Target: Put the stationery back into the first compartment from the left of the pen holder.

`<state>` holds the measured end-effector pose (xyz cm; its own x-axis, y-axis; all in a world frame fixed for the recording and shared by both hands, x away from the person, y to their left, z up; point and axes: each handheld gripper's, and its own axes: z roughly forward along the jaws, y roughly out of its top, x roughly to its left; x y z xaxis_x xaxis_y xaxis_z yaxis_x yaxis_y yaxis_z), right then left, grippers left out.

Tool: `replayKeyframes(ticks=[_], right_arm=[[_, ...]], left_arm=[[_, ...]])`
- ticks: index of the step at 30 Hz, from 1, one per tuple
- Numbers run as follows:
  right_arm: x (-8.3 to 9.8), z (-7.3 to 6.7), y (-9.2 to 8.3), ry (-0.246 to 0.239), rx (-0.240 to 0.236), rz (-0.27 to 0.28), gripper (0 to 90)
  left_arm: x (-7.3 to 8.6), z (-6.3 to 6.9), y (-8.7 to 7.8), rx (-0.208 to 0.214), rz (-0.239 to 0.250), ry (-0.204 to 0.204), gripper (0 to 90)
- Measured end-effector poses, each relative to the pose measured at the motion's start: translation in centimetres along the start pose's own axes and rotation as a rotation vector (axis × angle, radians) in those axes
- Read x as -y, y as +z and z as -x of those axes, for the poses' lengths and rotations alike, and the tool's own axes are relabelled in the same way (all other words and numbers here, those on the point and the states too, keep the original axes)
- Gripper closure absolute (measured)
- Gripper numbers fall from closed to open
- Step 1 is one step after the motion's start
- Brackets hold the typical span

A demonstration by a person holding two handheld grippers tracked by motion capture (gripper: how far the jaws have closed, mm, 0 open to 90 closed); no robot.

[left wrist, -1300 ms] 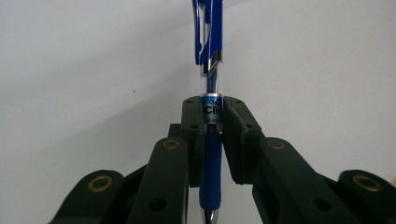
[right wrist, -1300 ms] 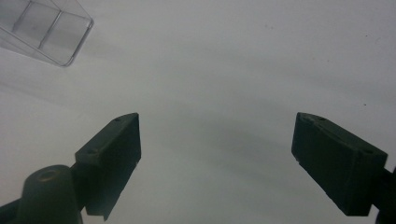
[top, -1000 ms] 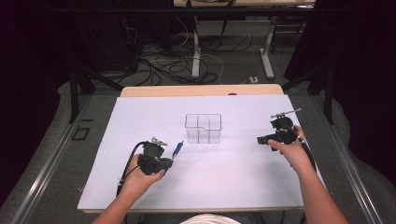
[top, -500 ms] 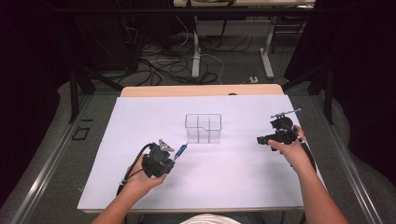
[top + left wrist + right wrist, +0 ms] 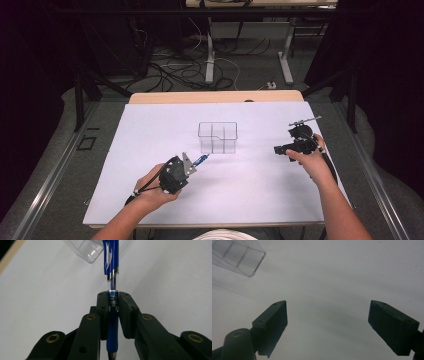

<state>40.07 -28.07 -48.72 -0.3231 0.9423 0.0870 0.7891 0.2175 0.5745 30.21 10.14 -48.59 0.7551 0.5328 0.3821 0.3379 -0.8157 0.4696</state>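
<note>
A blue pen (image 5: 112, 270) with a clear barrel sticks out of my left gripper (image 5: 113, 302), whose jaws are shut on it. In the high view the left gripper (image 5: 192, 165) hovers at the table's front left, and the blue pen (image 5: 200, 160) points toward a clear plastic organiser box (image 5: 217, 137) with compartments, its tip just short of the box's near left corner. The same clear box (image 5: 87, 251) lies right ahead in the left gripper view. My right gripper (image 5: 328, 322) stands wide open over bare table, with nothing between its jaws. From above, the right gripper (image 5: 279, 149) rests at the right.
A white sheet (image 5: 150, 125) covers the table; a wooden edge (image 5: 215, 96) shows at the back. The clear box (image 5: 237, 257) sits at the upper left in the right gripper view. Cables and table legs lie on the floor beyond.
My left gripper has carried the blue pen rightward and a little forward, closer to the clear box. The right gripper has stayed in place.
</note>
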Motion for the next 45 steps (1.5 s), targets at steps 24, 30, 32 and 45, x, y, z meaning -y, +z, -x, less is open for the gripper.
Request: replayKeyframes(ticks=[24,30,32,45], right_arm=[[-0.1,0.0,-0.2,-0.012,-0.012,0.014,15.2],[-0.2,-0.1,-0.4,-0.017,-0.013,0.021,15.2],[-0.2,-0.2,-0.4,-0.019,-0.013,0.026,15.2],[-0.4,-0.5,-0.5,-0.039,-0.016,0.029,15.3]], left_arm=[[-3.1,2.7,-2.7,-0.335,0.036,0.717,79.5],[-3.1,2.6,-3.3,-0.502,0.083,0.876,79.5],[-3.1,2.6,-3.5,-0.531,0.075,0.935,79.5],[-1.7,3.1,-3.0,-0.617,0.049,1.187,79.5]])
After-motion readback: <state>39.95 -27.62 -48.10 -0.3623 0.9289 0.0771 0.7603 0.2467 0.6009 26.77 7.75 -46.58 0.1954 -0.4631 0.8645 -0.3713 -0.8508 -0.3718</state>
